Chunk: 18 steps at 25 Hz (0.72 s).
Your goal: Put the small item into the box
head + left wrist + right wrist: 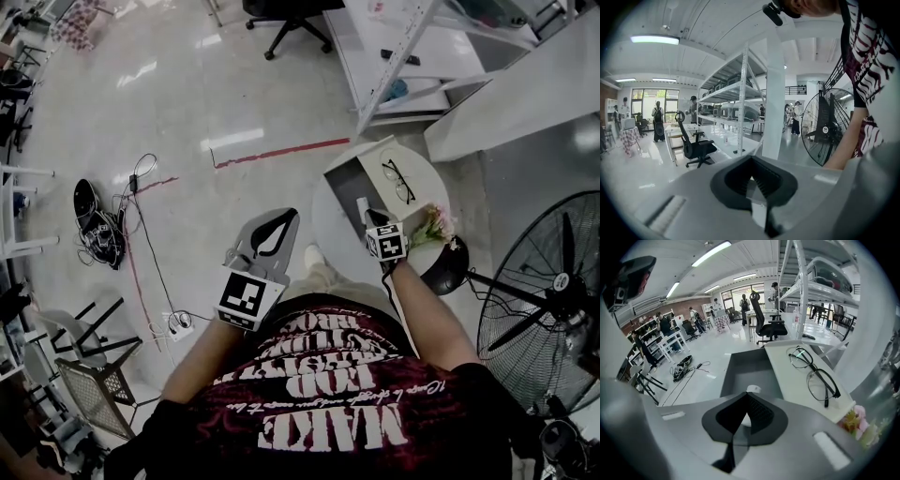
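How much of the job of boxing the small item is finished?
Done: the right tongs are shut on the small white item. In hand: they aim it at the open grey box. Left: release it inside; the box looks empty. The left tongs are shut and hold nothing.

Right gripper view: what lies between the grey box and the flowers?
A pair of glasses, lying on the white table; the head view shows it too.

Floor (206, 84) is reflecting lights, glossy; box (750, 371) is looking matt grey; table (797, 380) is showing smooth white; right gripper (747, 395) shell is looking smooth plastic.
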Tool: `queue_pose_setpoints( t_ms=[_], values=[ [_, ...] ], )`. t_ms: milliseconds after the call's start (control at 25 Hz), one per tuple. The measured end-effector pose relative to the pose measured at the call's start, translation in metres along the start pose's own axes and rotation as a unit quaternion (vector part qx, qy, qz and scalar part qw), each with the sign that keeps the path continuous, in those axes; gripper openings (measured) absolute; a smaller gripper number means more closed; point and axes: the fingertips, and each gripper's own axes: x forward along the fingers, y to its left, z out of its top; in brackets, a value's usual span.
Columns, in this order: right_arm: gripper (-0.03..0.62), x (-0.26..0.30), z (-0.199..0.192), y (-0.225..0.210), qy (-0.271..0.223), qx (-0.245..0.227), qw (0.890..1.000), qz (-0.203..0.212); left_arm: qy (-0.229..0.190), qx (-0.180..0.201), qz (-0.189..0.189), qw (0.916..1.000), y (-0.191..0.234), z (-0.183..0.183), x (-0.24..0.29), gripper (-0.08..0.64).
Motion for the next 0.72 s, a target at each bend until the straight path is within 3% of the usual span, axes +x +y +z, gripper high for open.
queue_pose_setpoints(
  t_ms=[720],
  values=[
    [0.028,-0.0061,0.0083,-0.0001,-0.019,-0.005,1.000,-0.004,-0.004,0.000,-0.002,1.0000,-0.0018,0.0043,0.0009,0.002]
  ],
)
